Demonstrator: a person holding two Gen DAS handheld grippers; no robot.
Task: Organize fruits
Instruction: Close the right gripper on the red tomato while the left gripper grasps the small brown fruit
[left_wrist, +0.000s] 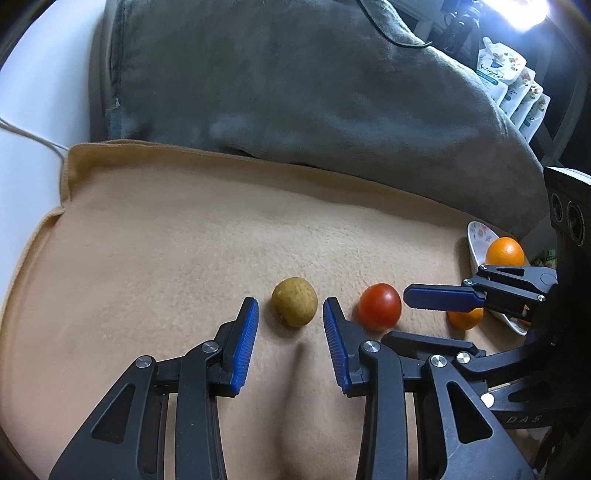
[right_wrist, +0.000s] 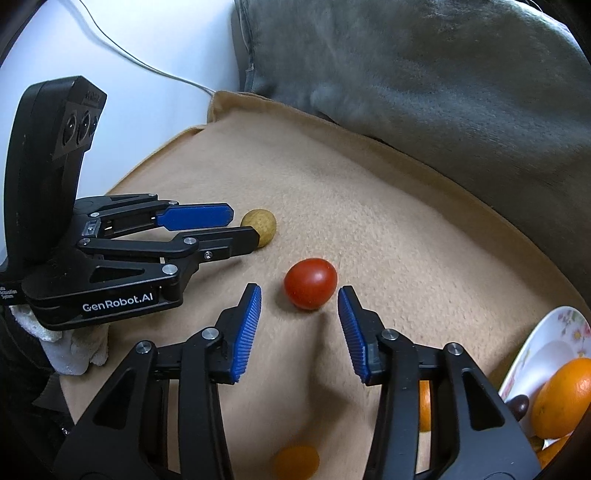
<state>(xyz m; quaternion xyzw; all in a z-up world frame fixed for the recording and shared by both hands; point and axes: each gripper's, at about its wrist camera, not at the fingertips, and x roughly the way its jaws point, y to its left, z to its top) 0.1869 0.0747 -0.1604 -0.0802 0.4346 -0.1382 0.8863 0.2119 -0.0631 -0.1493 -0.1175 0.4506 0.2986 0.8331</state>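
Grippers first: left gripper (left_wrist: 290, 312) stands open, its blue pads either side of the kiwi (left_wrist: 294, 301) with a clear gap to each, nothing held. Right gripper (right_wrist: 299, 301) is likewise open, pads flanking the tomato (right_wrist: 310, 283) without touching it

Beige blanket (left_wrist: 166, 236) forms the work surface; soft and yielding, so fruit may sink slightly or roll when nudged. Grey cushion (left_wrist: 295, 92) lies behind it. Flowered dish (right_wrist: 546, 343) sits at the right edge, holding an orange (right_wrist: 565, 397) and a small dark item I cannot identify

Tomato lies near the blanket's middle, just right of the kiwi, apart from it. Judged light, smooth, thin-skinned: liable to slip or bruise, so grip gently across its widest girth. Kiwi judged light, firmer, rough-skinned, less slippery; take it across the middle. A small orange fruit (right_wrist: 295, 461) lies near the right gripper's base, blurred
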